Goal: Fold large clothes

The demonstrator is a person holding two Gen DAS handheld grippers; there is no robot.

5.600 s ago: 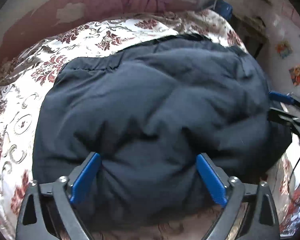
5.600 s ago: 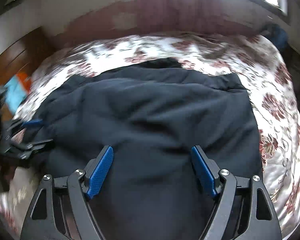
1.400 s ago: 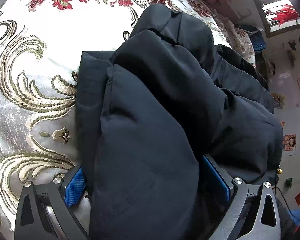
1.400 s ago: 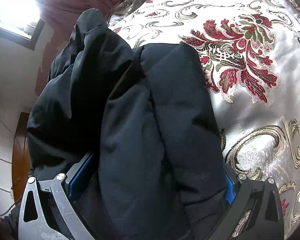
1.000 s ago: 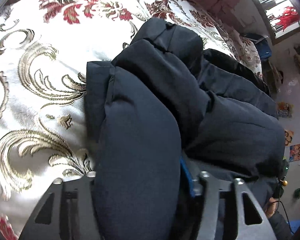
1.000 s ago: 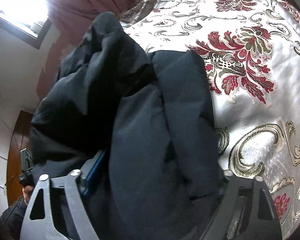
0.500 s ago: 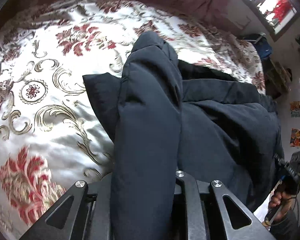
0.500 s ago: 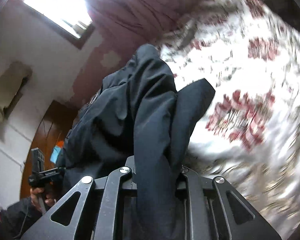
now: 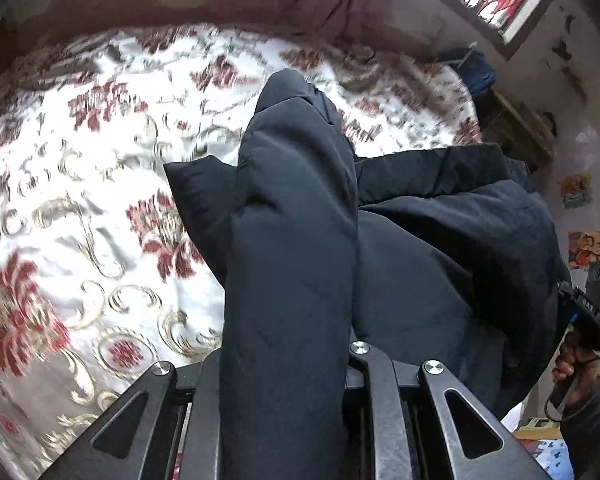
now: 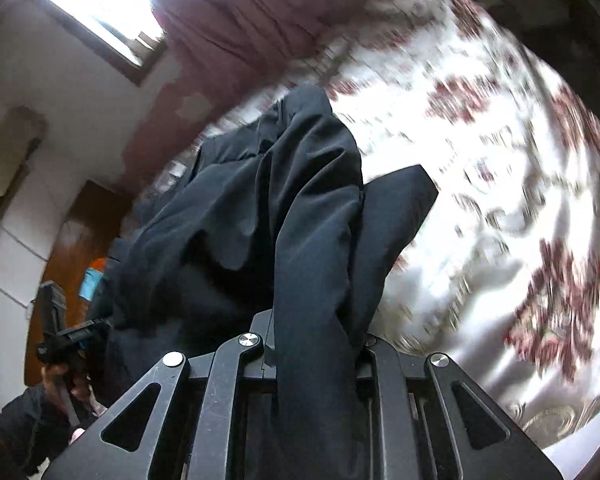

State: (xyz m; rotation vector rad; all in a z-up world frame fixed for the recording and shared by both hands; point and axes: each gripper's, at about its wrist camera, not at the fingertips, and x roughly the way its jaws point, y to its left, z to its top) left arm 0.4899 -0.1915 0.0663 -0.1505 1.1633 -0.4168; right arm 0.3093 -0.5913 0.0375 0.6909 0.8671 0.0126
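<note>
Gripping jacket [image 9: 288,240], both tools raised

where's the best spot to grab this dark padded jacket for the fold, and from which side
Judging by its pose, the two end folds: the left gripper and right gripper are each shut on a thick bunched fold of the dark padded jacket, coming in from opposite ends, so the bulk hangs between them above the floral bedspread.

no readable text, wall pictures too blurred and small to read
</note>
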